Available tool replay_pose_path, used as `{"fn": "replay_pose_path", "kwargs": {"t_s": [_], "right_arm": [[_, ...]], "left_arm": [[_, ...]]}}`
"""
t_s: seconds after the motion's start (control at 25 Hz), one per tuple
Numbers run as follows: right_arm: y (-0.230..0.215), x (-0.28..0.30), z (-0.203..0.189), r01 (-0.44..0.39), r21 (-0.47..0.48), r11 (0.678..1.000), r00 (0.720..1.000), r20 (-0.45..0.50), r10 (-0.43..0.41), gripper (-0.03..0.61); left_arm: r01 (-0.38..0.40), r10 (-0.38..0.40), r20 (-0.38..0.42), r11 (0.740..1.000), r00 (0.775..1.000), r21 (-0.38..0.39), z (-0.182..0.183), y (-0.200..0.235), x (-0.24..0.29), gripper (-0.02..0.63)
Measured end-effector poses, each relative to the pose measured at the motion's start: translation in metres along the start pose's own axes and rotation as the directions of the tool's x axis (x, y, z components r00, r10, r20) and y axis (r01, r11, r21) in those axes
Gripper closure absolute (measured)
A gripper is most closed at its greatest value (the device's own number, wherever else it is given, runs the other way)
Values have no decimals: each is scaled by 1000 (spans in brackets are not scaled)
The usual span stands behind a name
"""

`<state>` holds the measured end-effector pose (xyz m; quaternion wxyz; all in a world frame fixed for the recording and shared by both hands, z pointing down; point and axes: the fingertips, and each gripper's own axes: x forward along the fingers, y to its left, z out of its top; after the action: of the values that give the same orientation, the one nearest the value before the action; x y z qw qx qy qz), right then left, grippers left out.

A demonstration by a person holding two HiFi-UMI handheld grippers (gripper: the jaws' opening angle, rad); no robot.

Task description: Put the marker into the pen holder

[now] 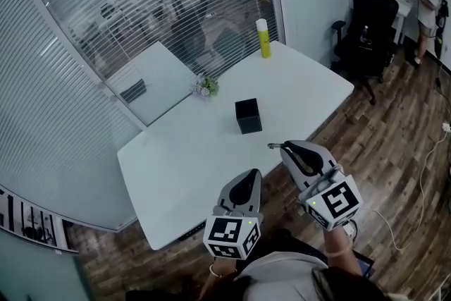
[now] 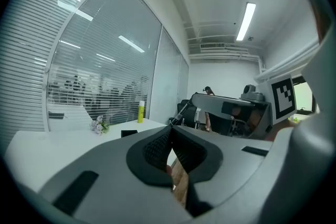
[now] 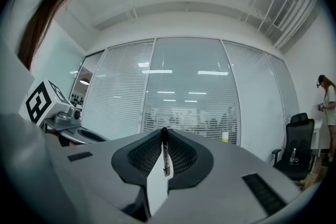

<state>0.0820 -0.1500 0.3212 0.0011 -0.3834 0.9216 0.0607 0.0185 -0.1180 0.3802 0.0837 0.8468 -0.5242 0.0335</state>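
The black marker stands upright between the jaws of my right gripper, which is shut on it. In the head view its tip pokes out to the left of the right gripper, just off the table's front edge. The black square pen holder stands on the white table, beyond and to the left of that gripper. It also shows small and low in the left gripper view, pen holder. My left gripper hovers over the table's near edge, its jaws pressed together on nothing.
A yellow bottle stands at the table's far corner and a small flower sprig at its far edge. Glass walls with blinds lie behind. A black office chair and a standing person are at the right, over wooden floor.
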Motion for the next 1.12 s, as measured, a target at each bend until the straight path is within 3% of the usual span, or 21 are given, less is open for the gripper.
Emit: {"fn": "replay_pose_path", "kwargs": {"t_s": [0.52,1.12], "right_arm": [[-20,35,-3,-15,22,1000,1000,20,15,520],[-38,108,-13,-12,11,1000,1000,0,12,520]], "left_arm": [[-16,16,-10,1000,1000,0,3,22,23,595],[10,-10,-1,1000,1000,-22,15,80,67,595]]}}
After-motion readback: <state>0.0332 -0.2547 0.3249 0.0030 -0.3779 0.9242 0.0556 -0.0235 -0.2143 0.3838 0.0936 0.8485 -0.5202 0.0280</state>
